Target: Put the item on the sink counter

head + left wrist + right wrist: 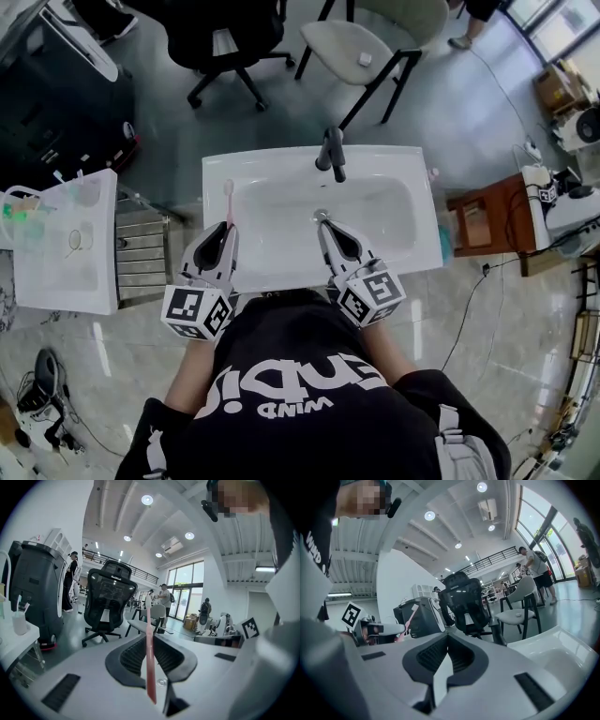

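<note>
Nearest the person, the left gripper (228,230) pinches a pink toothbrush (229,199) above the front left rim of the white sink counter (217,169). The right gripper (325,225) is pressed together, empty. Placing seems due: lower, lay flat, then release.

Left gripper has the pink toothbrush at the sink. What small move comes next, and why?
Probably lower the left gripper until the toothbrush rests on the sink counter at its left rim. The jaws are shut on the toothbrush, which sits over that rim, not yet released.
</note>
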`<state>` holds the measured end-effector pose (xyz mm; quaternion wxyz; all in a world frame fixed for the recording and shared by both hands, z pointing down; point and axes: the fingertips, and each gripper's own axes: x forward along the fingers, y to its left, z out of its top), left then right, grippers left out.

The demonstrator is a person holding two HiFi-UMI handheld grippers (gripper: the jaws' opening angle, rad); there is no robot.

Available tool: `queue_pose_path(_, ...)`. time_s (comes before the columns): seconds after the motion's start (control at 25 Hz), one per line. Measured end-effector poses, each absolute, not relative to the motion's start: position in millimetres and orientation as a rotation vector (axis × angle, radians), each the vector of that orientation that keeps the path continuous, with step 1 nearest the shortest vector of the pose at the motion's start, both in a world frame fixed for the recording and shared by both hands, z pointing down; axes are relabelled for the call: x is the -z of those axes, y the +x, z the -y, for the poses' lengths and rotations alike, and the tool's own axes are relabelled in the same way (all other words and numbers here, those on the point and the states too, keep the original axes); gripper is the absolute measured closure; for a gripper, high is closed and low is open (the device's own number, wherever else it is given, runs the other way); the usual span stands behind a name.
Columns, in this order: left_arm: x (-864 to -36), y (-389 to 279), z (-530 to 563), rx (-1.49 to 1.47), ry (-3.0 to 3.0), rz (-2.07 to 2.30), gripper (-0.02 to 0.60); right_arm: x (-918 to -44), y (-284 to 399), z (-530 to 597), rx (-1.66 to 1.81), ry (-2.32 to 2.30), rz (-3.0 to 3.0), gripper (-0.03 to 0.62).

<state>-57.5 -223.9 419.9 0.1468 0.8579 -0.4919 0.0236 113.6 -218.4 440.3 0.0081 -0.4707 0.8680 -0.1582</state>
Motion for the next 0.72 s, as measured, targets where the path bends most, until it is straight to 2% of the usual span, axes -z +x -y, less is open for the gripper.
queue_pose_path(0.72, -524.3, -88.5, 253.3, -0.403, 2.187, 1.53, 0.518, -443.6, 105.5, 235.7, 0.514, -1.368, -2.782, 0.577)
